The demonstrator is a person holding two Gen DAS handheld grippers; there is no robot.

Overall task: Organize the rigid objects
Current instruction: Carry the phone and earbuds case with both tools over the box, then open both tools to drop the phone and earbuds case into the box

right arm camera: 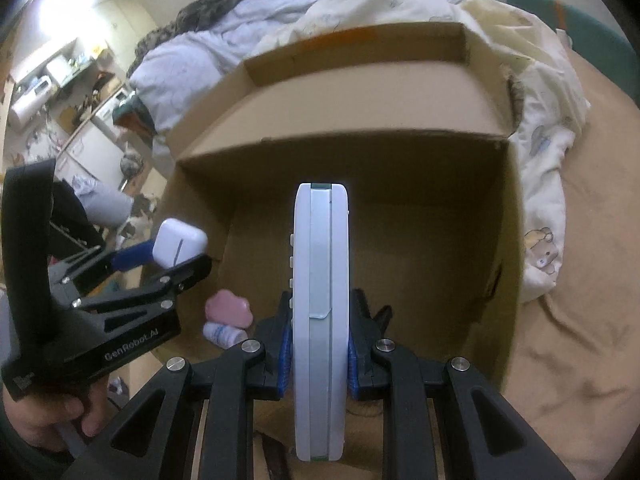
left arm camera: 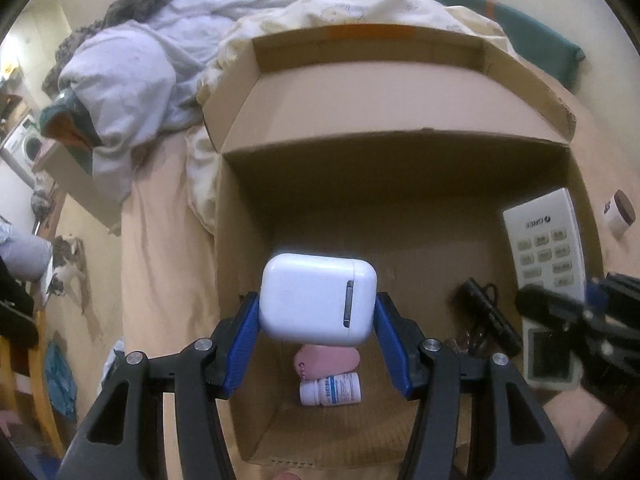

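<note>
**Two items held over the box, three already inside**

Blue-padded jaws of the left gripper [left arm camera: 318,312] are seen clenched on a white, rounded plastic earbud case [left arm camera: 318,298], which is held above the open brown cardboard box [left arm camera: 396,92]. The right gripper [right arm camera: 318,344] is clamped on the edges of a slim white remote control [right arm camera: 320,312], held upright on its side over the same box.

On the box floor, a pink cloud-shaped plastic piece [left arm camera: 326,360] is seen touching a small white bottle with a blue label [left arm camera: 331,390]; a black stick-shaped object [left arm camera: 490,312] lies apart from them, nearer the right wall.

The task is judged partly done: three things are stowed and two are not yet released. Outside the box, a small brown-lidded jar [left arm camera: 619,214] is left on the beige bedsheet [left arm camera: 160,280].
</note>
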